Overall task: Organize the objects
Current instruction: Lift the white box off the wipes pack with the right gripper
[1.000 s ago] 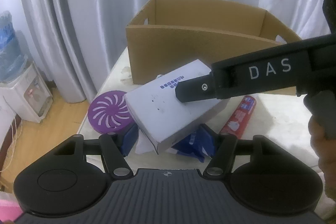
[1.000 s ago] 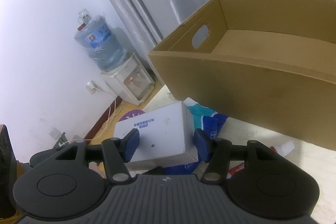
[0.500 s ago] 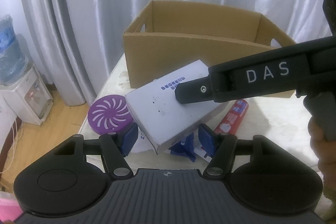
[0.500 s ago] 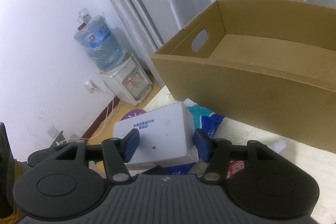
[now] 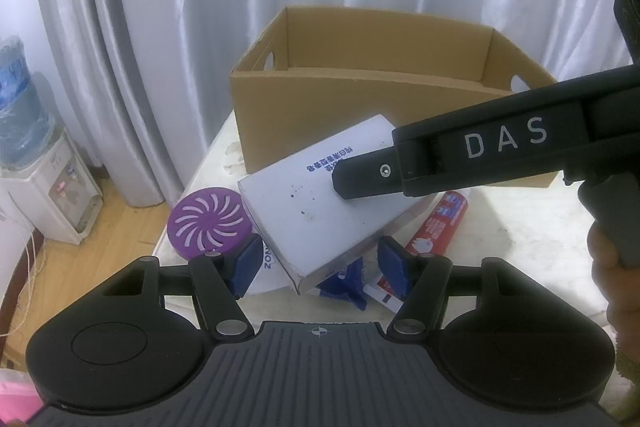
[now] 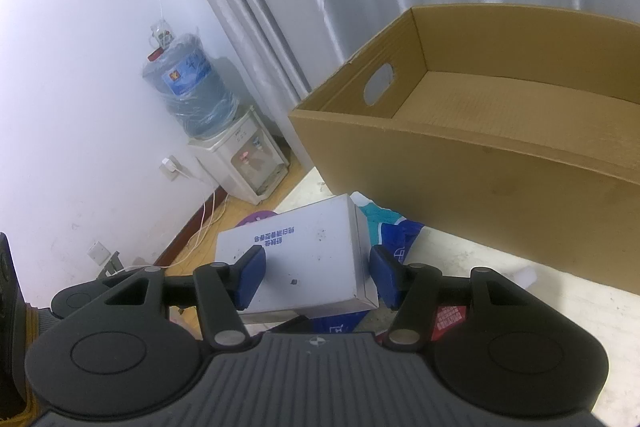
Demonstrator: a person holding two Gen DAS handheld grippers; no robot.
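Item: white box (image 6: pixel 308 259), clamped across its width in the right claw (image 6: pixel 314 277), raised and tilted above clutter on the surface (image 5: pixel 520 227), short of the open cardboard box (image 6: pixel 480 163). Left claw (image 5: pixel 320 265): pads apart, gripping nothing, the white box's near corner between them. Risks, judged: the box may slip or pivot from its off-centre hold; its far end may strike the carton's front wall if carried low; the purple disc (image 5: pixel 210 223) sits near the surface edge, liable to be knocked off.

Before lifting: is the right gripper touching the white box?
Cannot tell: in the right wrist view the right gripper overlaps the white box with no gap, yet no plain contact.
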